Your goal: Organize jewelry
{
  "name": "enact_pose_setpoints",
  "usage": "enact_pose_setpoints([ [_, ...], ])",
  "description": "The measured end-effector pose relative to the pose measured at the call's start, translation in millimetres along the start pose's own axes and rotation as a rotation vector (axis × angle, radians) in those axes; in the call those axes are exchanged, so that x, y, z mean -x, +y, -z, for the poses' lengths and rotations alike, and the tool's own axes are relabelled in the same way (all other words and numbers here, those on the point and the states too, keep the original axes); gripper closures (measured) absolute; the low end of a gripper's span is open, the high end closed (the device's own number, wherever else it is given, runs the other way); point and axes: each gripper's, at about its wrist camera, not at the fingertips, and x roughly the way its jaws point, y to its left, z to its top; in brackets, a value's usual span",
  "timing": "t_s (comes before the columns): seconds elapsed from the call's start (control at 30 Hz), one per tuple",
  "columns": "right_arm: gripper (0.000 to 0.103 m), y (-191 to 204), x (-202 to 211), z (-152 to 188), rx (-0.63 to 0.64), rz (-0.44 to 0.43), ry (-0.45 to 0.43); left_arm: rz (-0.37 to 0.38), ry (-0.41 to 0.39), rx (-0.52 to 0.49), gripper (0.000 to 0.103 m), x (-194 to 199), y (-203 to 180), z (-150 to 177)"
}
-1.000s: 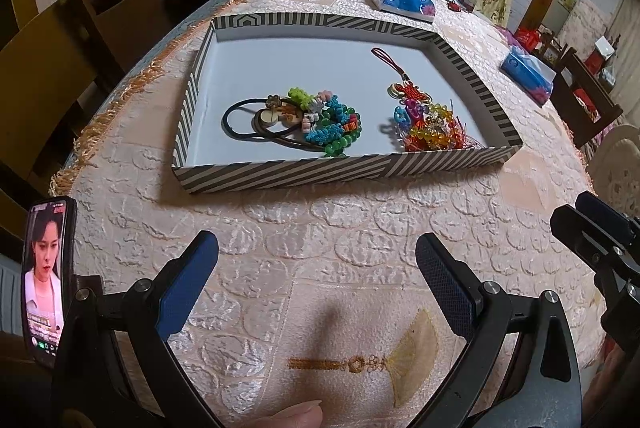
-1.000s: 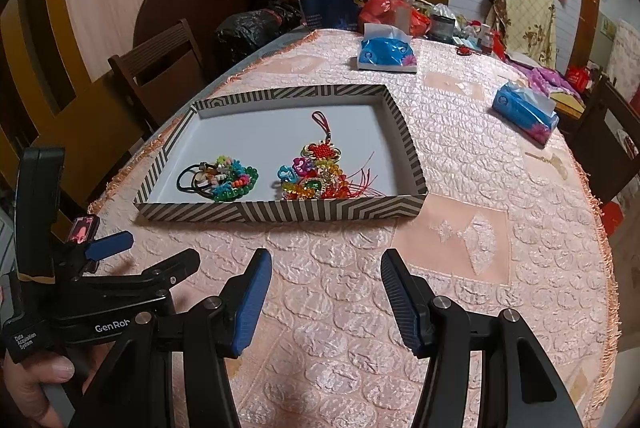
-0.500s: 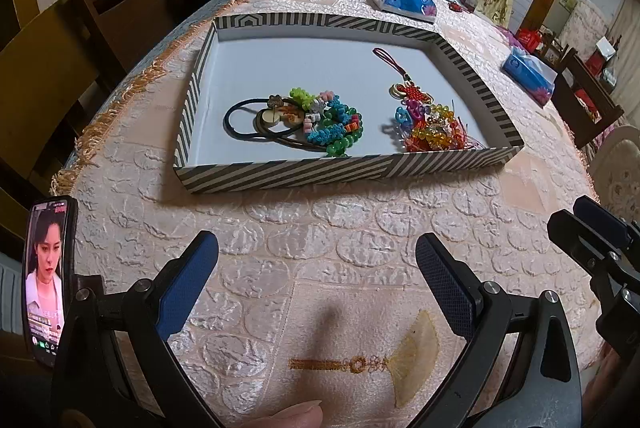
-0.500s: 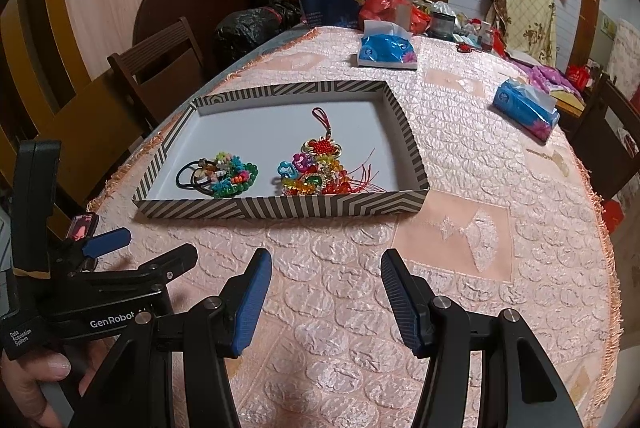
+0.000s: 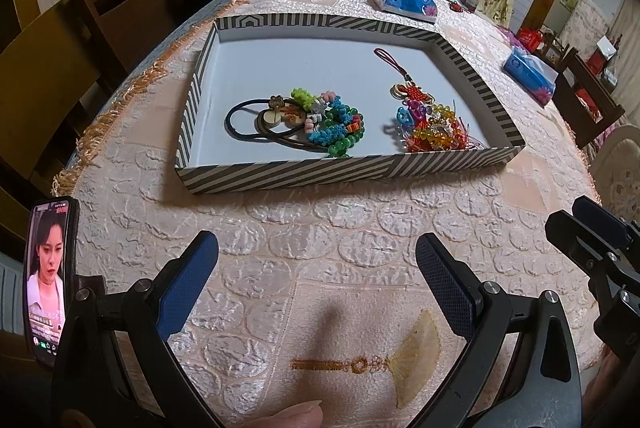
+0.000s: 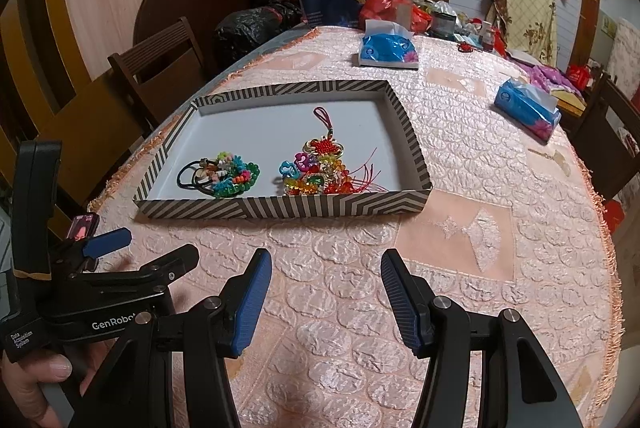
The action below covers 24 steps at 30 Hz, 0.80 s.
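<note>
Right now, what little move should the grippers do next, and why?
Probably bring the left gripper forward over the striped tray toward the tangled hair ties and bead bracelets. Both it and the right gripper are open and empty, short of the tray, and that pile sits on the left side, apart from the red knot charm.

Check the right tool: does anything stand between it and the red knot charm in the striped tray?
Only the striped cardboard tray's near wall does. The red Chinese-knot charm with coloured beads lies just behind it, so the open right tool must clear that low rim. The pink tablecloth between is bare.
</note>
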Motion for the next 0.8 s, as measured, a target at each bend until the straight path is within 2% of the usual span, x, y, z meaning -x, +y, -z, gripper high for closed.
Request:
enact_pose_setpoints([
  [0.8,0.048,1.6,-0.9,0.2,0.005,-0.002,0.007,-0.007,-0.004,-0.003,0.004,1.2,0.4,0.0],
])
